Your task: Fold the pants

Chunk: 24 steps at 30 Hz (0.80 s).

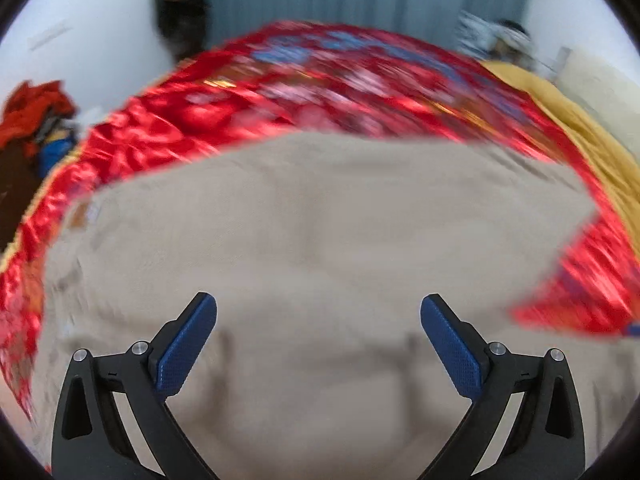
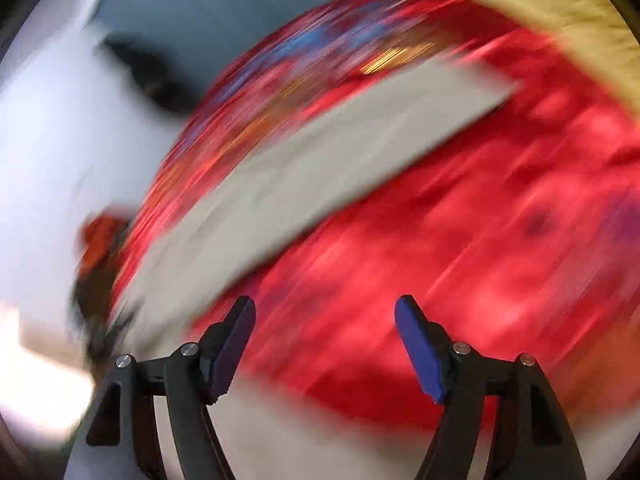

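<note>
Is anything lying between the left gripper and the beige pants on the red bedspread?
Nothing visible. The open left gripper sits directly over the beige cloth pants, with no object across them on the shiny red bedspread.

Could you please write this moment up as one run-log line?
left gripper: open, empty, over beige pants | right gripper: open, empty, over red bedspread | views motion-blurred

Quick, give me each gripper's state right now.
Left gripper: jaws open, holding nothing, over the beige pants.
Right gripper: jaws open, holding nothing, over the red bedspread; view blurred.
</note>
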Motion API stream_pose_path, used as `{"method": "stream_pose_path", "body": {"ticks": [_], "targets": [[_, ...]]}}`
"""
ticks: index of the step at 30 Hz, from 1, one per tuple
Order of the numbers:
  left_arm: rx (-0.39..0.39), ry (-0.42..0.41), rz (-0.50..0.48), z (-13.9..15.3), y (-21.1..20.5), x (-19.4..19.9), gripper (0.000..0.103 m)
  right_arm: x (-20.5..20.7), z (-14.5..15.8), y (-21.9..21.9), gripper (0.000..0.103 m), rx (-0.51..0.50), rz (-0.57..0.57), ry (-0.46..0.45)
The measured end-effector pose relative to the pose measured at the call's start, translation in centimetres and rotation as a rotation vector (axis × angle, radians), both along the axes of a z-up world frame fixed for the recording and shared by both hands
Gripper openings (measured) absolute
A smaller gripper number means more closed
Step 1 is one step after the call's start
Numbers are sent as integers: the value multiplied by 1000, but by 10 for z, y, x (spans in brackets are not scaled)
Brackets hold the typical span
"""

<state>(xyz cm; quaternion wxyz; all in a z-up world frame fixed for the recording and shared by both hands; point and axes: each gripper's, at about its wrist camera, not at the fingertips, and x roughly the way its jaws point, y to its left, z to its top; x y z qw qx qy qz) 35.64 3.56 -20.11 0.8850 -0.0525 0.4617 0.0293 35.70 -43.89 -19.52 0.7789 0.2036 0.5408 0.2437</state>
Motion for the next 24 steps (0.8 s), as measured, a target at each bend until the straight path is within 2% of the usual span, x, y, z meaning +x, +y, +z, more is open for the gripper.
{"method": "stream_pose_path", "body": {"ticks": [2,4,5,7,8,11,14,17,18,19,21,24], "targets": [[-1,82,-102,-13,-22,-27,102,-51,-14,40,72,13,135,55],[81,159,-169,-35,-33,-53,102,-75,-28,44,71,-81,162,82],[129,184,-174,-45,-32,-64,103,-87,-34,24,69,-135,110,102],[124,151,-167,-51,-12,-90,103,-94,-33,-32,63,-134,-39,117],[130,139,-166,-49,-6,-96,103,-104,-29,-77,63,-175,-165,123],[180,134,-130,-42,11,-106,103,-128,-14,-167,62,-335,-360,127],[176,148,-101,-38,16,-104,103,-136,-11,-195,60,-415,-388,159],[174,171,-75,-29,16,-98,102,-130,-12,-184,64,-490,-371,171],[159,168,-63,-22,18,-98,102,-117,-19,-185,67,-523,-372,177],[131,153,-52,-14,22,-97,102,-117,-11,-175,67,-538,-380,169],[57,79,-16,10,29,-83,102,-116,5,-151,67,-489,-368,127],[-34,-35,63,35,40,-45,102,-89,40,-87,71,-405,-254,60]]}}
